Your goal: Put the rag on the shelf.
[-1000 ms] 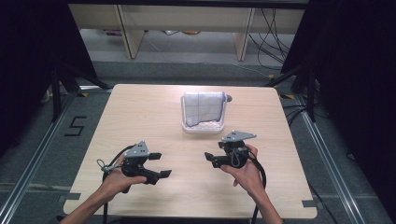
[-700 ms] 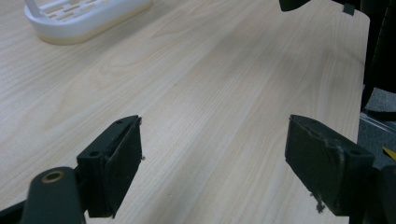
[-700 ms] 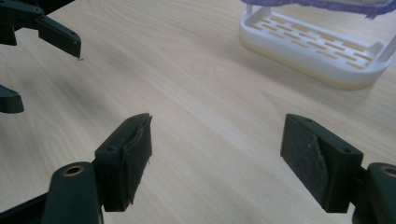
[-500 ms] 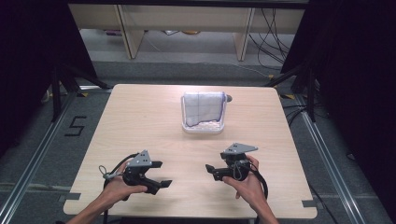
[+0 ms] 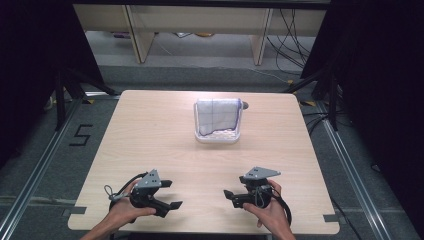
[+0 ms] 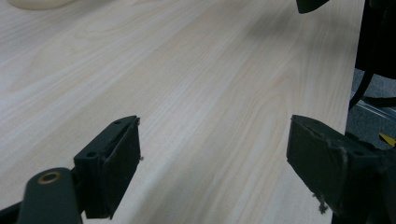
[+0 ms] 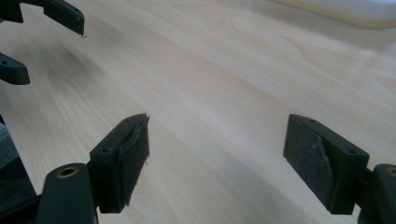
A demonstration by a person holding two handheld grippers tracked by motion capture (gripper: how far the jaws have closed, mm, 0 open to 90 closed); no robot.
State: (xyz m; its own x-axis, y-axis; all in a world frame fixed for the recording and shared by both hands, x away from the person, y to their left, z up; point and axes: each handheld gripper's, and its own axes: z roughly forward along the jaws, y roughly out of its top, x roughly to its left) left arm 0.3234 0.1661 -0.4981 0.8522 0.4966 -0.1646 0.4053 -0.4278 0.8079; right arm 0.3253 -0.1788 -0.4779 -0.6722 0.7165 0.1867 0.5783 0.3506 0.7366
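Note:
A white container stands at the back middle of the wooden table, with a white cloth with thin blue lines draped inside it. My left gripper is held low near the front left edge, open and holding nothing. My right gripper is near the front right, also open and holding nothing. The two point toward each other, well short of the container. In the left gripper view the gripper has bare wood between its jaws. The right gripper view shows that gripper the same way.
A small dark object pokes out behind the container's right side. The table's front edge lies just below both hands. Dark frame posts and cables stand on the floor around the table. A floor mark "5" is at the left.
Both grippers have drawn back toward the table's front edge and sit lower in the high view. Both stay open. The container and cloth have not moved.

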